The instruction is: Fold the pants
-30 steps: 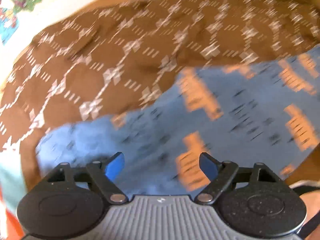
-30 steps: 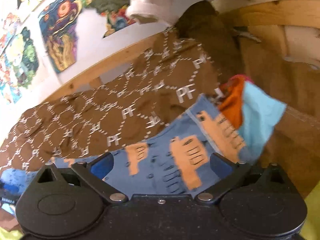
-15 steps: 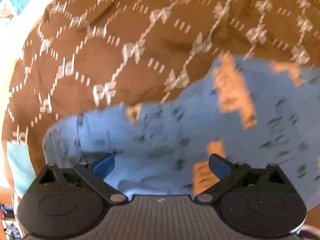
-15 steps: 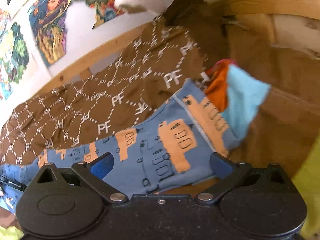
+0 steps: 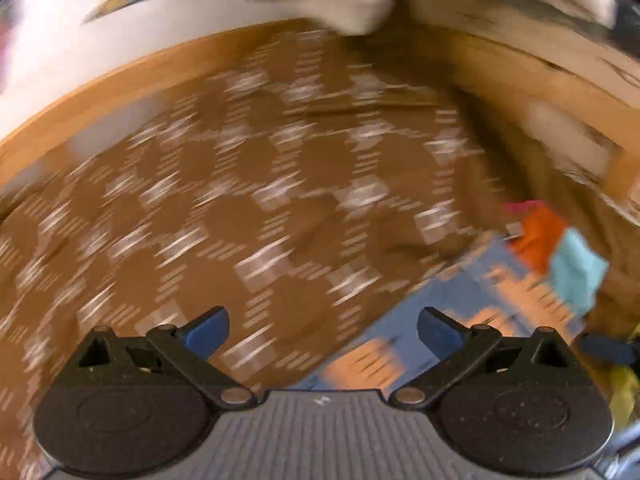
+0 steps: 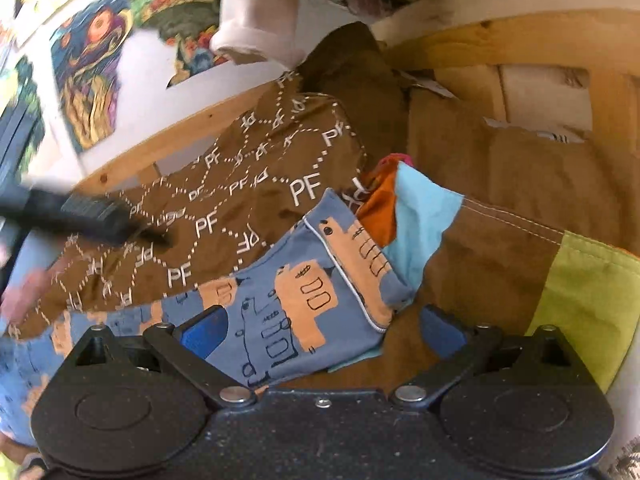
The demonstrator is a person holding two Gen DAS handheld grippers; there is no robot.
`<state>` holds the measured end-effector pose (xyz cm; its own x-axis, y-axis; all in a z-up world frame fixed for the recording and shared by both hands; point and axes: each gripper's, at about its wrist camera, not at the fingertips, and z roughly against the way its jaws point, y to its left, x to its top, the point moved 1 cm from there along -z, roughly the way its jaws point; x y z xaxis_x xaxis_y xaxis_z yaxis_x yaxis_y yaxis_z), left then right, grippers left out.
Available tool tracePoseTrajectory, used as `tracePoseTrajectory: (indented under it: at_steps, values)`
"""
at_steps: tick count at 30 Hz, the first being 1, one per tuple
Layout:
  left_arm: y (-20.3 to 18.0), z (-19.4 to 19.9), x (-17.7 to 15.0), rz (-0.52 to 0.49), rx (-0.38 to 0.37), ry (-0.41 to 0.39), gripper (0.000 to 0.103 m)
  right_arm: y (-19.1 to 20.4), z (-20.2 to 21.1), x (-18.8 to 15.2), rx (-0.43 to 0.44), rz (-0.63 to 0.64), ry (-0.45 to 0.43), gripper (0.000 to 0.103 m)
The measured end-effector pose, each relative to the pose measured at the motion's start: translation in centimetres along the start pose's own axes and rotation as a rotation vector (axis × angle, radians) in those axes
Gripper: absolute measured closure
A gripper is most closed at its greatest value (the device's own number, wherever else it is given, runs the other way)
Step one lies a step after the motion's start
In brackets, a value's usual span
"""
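Note:
The blue pants [image 6: 304, 300] with orange animal prints lie on a brown cover with a white "PF" pattern [image 6: 240, 208]. My right gripper [image 6: 324, 328] is open just above the pants' waistband end. My left gripper [image 5: 324, 328] is open and empty over the brown cover [image 5: 256, 208], with the pants [image 5: 460, 300] to its lower right. That view is blurred by motion. The left gripper also shows as a dark blurred shape in the right wrist view [image 6: 92, 216], above the cover.
An orange and light-blue cloth [image 6: 408, 208] lies beside the pants' end. A lime-green panel [image 6: 588, 292] is at the right. A wooden frame [image 6: 168, 148] and a wall with colourful pictures [image 6: 92, 76] are behind. Pale clothes [image 6: 260, 12] hang above.
My left gripper has swung off the pants and now points over the brown cover, moving fast. My right gripper has stayed over the pants' waistband end, a little closer.

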<state>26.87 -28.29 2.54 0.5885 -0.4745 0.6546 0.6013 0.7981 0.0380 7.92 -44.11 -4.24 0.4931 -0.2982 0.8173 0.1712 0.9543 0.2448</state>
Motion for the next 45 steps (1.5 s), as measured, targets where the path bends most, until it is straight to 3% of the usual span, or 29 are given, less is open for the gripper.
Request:
tracePoseTrajectory:
  at_steps: [3, 6, 9, 12, 14, 21, 29, 32, 38, 45]
  values:
    - [-3.8, -3.1, 1.3, -0.080, -0.033, 0.049, 0.000, -0.1, -0.3, 0.1, 0.006, 0.005, -0.015, 0.002]
    - [-6.1, -5.6, 1.6, -0.129, -0.019, 0.089, 0.001, -0.4, -0.5, 0.3, -0.018, -0.011, -0.026, 0.009]
    - [-6.0, -8.2, 1.8, -0.099, 0.046, 0.152, 0.000, -0.6, -0.7, 0.3, -0.052, -0.001, -0.019, 0.017]
    - [-3.8, -8.8, 1.8, 0.052, 0.033, 0.185, 0.000, -0.8, -0.6, 0.3, -0.053, -0.014, -0.025, 0.021]
    - [-2.8, -8.8, 1.6, 0.093, 0.039, 0.193, 0.000, -1.2, -0.6, 0.4, -0.040, -0.049, -0.029, 0.023]
    - [-4.3, -8.5, 0.6, -0.017, 0.105, 0.160, 0.000, -3.1, -1.3, 0.8, 0.048, -0.224, -0.038, 0.027]
    - [-4.2, -8.3, 1.2, -0.024, 0.120, 0.164, 0.000, -3.5, -1.3, 0.6, -0.004, -0.245, -0.025, 0.065]
    - [-2.9, -6.9, 0.9, -0.010, 0.108, 0.149, 0.008, -3.1, -1.2, 0.6, -0.043, -0.197, -0.034, 0.082]
    - [-1.3, -3.5, 1.2, 0.141, -0.080, 0.111, 0.008, -0.2, -0.4, 0.6, -0.069, 0.027, -0.077, 0.086]
    - [-1.0, -2.3, 1.8, 0.337, -0.357, 0.167, 0.007, 3.8, -0.2, -0.3, -0.056, 0.293, -0.098, 0.086]
